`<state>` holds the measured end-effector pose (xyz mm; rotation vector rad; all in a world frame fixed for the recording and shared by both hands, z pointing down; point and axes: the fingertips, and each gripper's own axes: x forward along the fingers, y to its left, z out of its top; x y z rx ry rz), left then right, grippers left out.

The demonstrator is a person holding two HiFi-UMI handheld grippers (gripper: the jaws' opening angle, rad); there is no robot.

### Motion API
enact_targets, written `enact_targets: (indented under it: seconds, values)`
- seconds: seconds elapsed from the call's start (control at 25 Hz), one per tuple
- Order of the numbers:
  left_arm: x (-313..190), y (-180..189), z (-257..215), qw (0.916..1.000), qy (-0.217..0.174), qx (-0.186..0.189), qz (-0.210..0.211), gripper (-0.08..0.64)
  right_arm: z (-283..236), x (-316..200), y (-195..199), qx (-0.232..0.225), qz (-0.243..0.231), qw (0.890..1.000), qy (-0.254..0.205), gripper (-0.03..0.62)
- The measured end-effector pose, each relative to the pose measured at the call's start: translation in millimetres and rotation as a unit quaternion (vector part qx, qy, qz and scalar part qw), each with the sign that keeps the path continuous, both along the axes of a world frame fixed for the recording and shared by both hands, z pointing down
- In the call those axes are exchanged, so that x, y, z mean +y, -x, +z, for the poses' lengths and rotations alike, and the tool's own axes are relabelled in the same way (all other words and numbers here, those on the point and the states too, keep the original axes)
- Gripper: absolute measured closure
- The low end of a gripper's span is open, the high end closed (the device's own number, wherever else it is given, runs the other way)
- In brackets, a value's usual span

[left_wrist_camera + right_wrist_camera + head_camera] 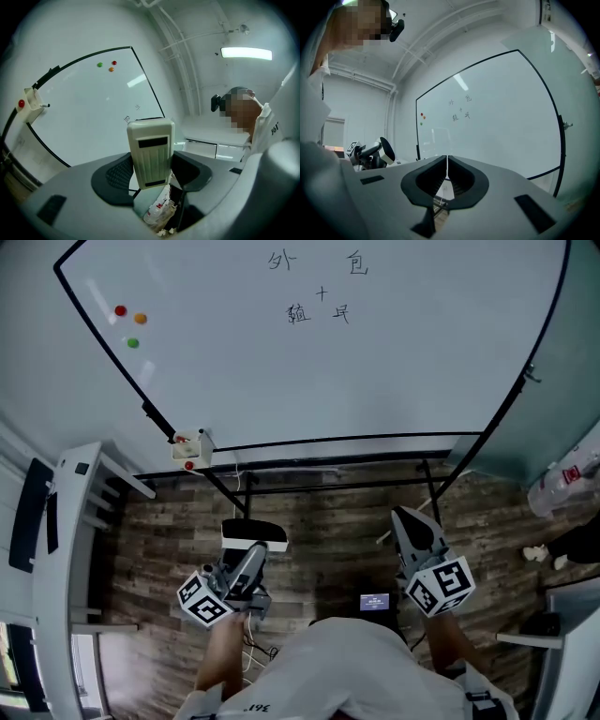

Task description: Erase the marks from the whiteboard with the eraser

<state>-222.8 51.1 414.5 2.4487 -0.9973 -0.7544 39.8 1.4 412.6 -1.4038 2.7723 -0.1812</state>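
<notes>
The whiteboard (pixel 375 362) stands ahead of me, with handwritten marks (pixel 319 287) near its top centre. The marks (pixel 459 108) also show in the right gripper view. My left gripper (pixel 246 554) is held low over the floor, shut on a cream eraser (pixel 150 152) that stands upright between its jaws; the eraser's black pad (pixel 253 532) faces the board. My right gripper (pixel 412 526) is at the right, also low, its jaws pressed together on nothing. Both are well short of the board.
Three round magnets (pixel 129 324), red, orange and green, stick to the board's upper left. A small white holder (pixel 190 447) hangs at the board's lower left corner. The board's black frame legs (pixel 328 486) cross the wooden floor. A white cabinet (pixel 56 568) stands at left.
</notes>
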Motion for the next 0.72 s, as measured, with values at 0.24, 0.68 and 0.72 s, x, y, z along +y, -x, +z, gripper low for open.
enact_targets:
  seconds: [0.24,0.68,0.72]
  values:
    - [-59,-34,-9,0.9994,-0.005,-0.006,-0.034,0.299,-5,-65,-29,0.002,-0.032,0.999,0.001,0.566]
    - [-125,-51,-9,0.9961,0.015,-0.024,-0.084,0.299,-7,-132,-39,0.004,-0.08,0.997,0.004,0.566]
    - [-131,-50,-9,0.9958,0.017,-0.029,-0.086,0.299,-7,-135,-37,0.005,-0.082,0.997,0.005,0.566]
